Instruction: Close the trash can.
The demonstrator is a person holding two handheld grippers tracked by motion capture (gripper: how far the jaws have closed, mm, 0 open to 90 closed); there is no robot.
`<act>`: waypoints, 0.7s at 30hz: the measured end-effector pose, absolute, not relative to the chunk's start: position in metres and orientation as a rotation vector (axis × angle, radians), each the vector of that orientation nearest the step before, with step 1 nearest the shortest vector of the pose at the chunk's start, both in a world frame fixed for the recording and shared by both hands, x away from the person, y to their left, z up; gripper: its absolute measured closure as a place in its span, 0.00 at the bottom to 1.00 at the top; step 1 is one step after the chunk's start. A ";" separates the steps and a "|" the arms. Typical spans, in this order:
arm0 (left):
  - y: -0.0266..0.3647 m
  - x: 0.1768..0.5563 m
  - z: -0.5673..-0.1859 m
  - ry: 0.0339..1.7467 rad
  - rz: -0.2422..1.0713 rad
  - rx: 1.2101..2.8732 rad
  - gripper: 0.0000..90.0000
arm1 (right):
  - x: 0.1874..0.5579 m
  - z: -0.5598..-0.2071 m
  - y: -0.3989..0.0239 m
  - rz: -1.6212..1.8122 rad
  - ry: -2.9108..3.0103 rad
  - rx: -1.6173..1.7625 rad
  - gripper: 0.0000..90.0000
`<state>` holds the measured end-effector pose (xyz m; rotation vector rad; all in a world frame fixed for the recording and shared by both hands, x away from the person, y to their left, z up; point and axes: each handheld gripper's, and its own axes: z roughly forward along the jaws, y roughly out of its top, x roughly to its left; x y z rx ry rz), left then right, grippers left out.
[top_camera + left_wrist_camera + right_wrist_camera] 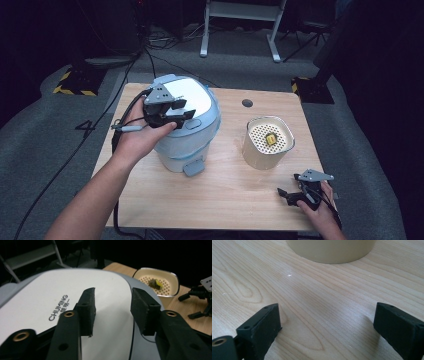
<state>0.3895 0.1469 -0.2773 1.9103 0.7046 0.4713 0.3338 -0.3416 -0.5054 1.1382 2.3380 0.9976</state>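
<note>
- Your left gripper (pixel 179 111) hovered over the white lid of the pale blue appliance (pixel 192 132), jaws partly apart with nothing between them.
- The lid (pixel 50 305) carried the lettering "CHUMING"; the appliance stood on the left half of the wooden worktop (pixel 225 190).
- Your right gripper (pixel 292 196) rested low near the worktop's near right corner, jaws wide apart and empty, bare wood between them.
- A cream perforated container (pixel 268 142) stood right of the appliance, well apart from it, with a small yellow item (pixel 270 139) inside.
</note>
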 end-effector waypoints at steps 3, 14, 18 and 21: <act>0.150 0.380 -0.275 0.677 0.440 1.867 0.49 | 0.334 -0.505 -0.341 0.993 2.340 1.139 0.07; 0.153 0.339 -0.278 0.593 0.430 1.855 0.42 | 0.338 -0.505 -0.337 0.991 2.348 1.134 0.06; 0.153 0.330 -0.285 0.580 0.425 1.862 0.42 | 0.339 -0.505 -0.336 0.989 2.351 1.134 0.05; 0.154 0.325 -0.294 0.579 0.405 1.870 0.42 | 0.340 -0.506 -0.335 0.990 2.350 1.133 0.05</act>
